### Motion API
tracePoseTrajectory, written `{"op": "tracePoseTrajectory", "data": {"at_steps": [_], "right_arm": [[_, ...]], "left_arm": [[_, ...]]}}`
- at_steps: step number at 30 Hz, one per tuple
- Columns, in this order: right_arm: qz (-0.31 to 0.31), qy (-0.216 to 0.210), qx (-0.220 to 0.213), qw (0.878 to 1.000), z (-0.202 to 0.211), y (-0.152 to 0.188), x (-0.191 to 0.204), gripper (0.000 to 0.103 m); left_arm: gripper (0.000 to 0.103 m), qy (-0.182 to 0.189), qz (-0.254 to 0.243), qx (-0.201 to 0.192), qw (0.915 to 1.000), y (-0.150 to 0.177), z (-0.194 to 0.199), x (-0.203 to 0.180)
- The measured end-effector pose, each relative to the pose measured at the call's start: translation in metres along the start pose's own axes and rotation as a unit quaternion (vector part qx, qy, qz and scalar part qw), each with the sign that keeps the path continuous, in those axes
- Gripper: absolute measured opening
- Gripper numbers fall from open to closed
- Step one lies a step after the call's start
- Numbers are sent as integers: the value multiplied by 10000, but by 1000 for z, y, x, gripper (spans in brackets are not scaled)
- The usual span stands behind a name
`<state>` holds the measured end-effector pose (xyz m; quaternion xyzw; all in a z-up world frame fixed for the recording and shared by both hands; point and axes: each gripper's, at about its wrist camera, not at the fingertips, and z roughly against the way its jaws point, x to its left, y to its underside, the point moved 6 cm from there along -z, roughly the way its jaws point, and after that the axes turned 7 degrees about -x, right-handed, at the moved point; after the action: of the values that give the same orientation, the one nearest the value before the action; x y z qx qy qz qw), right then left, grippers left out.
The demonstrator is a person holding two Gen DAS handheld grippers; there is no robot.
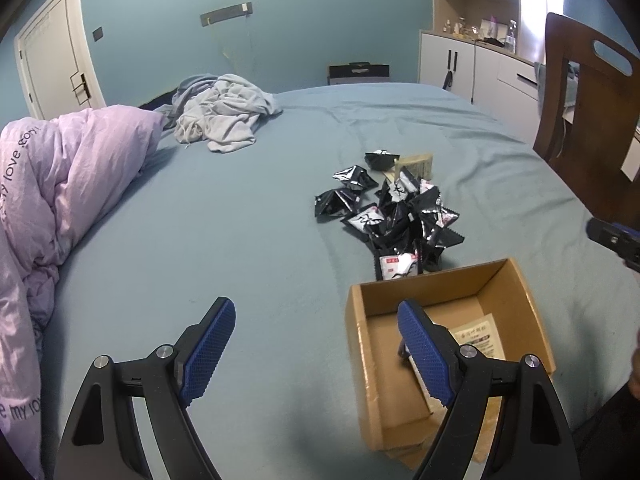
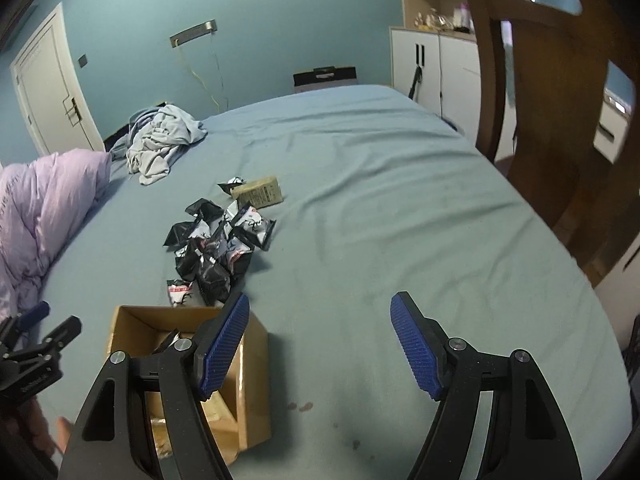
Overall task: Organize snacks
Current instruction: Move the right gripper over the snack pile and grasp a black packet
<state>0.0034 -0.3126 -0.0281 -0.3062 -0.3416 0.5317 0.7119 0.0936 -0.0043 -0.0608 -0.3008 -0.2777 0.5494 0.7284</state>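
The snacks (image 1: 394, 216) lie in a loose black-and-white pile on the bed (image 1: 248, 240), just past the far wall of the box (image 1: 516, 280). In the left wrist view the pile sits at about one o'clock from the left gripper (image 1: 316, 348), with the box between them at three o'clock. In the right wrist view the pile (image 2: 218, 248) is at eleven o'clock from the right gripper (image 2: 320, 344), and the box (image 2: 256, 344) lies at nine. The pile's long axis runs away from the box towards a tan packet (image 2: 260, 193) at its far end. Both grippers are spread wide and hold nothing. Neither looks clearly nearer. The left finger (image 2: 224, 344) of the right gripper hides much of the box's inside; something pale lies on its floor, its print unreadable.
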Motion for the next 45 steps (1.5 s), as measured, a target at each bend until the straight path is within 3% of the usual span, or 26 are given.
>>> {"op": "tracePoseTrajectory", "data": {"at_steps": [4,10,24,33,39,45], "right_arm": [[275,632,43,9976,-26,-1,4,73],[143,9,861,9962,-71,0,17,73],[-29,-326,1120,9932,-156,-28,21,73],[30,-819,1711,9818,-205,-19,41,73],[-57,-1399,1760,9744,-209,-30,58,73],[98,-2014,2109,9565,-200,-21,77,73]], "left_arm": [[85,-105,-168,47,9998,-2,-12,-6],[85,-30,-145,94,9998,-7,-24,-10],[86,196,-65,203,9996,-11,-38,-11],[86,328,15,343,9989,-11,-45,-11],[86,344,-1,460,9983,-7,-52,-12],[86,376,-13,497,9981,-7,-53,-14]]}}
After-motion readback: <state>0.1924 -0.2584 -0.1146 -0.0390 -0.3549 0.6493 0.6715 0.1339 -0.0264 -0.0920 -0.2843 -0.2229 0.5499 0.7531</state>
